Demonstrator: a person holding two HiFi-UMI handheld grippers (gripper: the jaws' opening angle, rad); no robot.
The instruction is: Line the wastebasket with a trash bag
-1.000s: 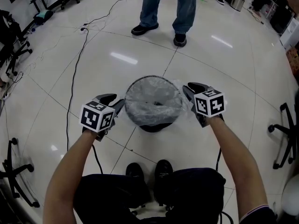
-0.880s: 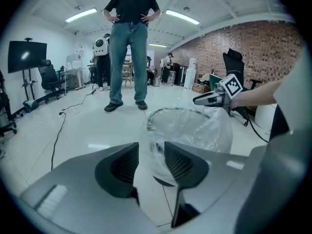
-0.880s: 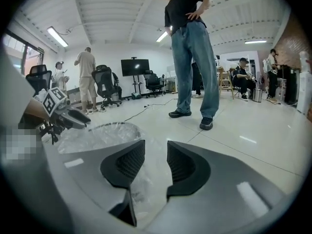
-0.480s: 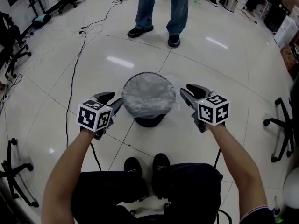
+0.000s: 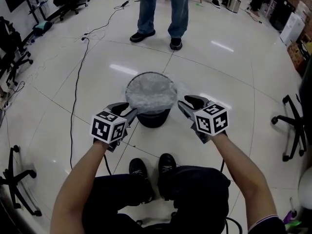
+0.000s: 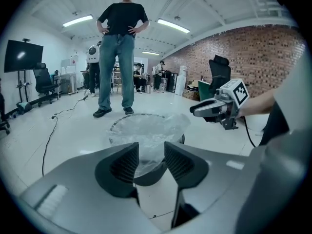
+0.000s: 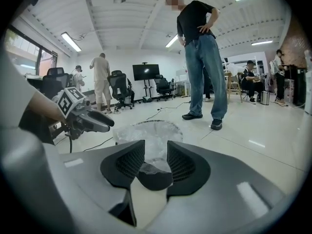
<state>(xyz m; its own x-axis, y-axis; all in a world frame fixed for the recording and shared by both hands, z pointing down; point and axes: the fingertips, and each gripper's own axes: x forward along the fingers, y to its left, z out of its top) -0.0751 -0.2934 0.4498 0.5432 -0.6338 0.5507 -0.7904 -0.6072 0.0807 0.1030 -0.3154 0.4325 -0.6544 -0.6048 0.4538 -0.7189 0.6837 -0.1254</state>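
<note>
Left tongs (image 5: pixel 130 109), right tongs (image 5: pixel 181 102) gape near round wastebasket's (image 5: pixel 152 119) crinkly clear bag (image 5: pixel 151 92).

1. On the floor (image 5: pixel 234 82), just ahead of own shoes (image 5: pixel 151 167): wastebasket (image 5: pixel 152 117), trash bag (image 5: pixel 151 91) inside, over rim.
2. Beside it, apart: left gripper (image 5: pixel 129 109) left, right gripper (image 5: pixel 182 103) right.
3. Behind, well apart: standing person (image 5: pixel 158 13).
4. Far left: cable (image 5: pixel 78 77).

no legible text, no brands, no numbers
</note>
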